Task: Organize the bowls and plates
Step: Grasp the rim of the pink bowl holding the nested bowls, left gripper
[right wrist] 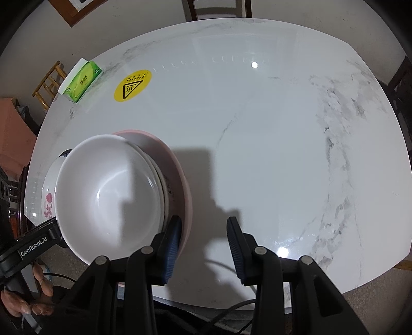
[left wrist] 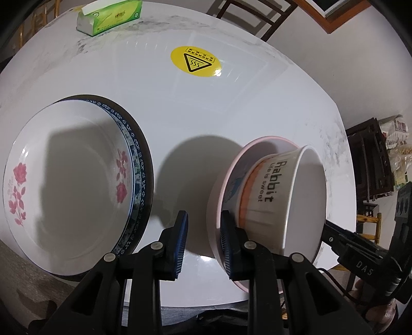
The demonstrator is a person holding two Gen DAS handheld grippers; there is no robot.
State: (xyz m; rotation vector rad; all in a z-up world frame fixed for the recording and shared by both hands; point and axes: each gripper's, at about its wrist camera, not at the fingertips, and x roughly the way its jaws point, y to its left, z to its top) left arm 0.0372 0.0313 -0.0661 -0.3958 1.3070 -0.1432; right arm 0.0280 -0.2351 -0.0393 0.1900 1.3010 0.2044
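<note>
A round white marble-patterned table [right wrist: 257,154] filled both wrist views. Near its front left edge, in the left wrist view, a shallow white plate printed with pink roses [left wrist: 69,185] sat stacked on a larger plate with a dark blue patterned rim [left wrist: 140,180]. To the right of that stack stood a pale pink bowl [left wrist: 221,206], and nested inside it was a white bowl with an orange band and the black word "Rabbit" on its side [left wrist: 283,203]; the right wrist view looked into that white bowl's plain interior.

The left gripper [left wrist: 203,244] pointed steeply down, its two blue ribbed pads a narrow way apart. The right pad sat against the inside of the pink bowl's near rim, while the left pad stood outside it with a visible gap, so the jaws bracketed the rim without pinching it.

The right gripper [right wrist: 203,247] hovered just right of the bowls, its jaws apart with only bare table between them; its left pad lay close beside the pink bowl's rim, and whether it touched could not be told.

Farther back lay a green tissue box [left wrist: 110,16] and a round yellow hot-surface warning sticker [left wrist: 197,61].
</note>
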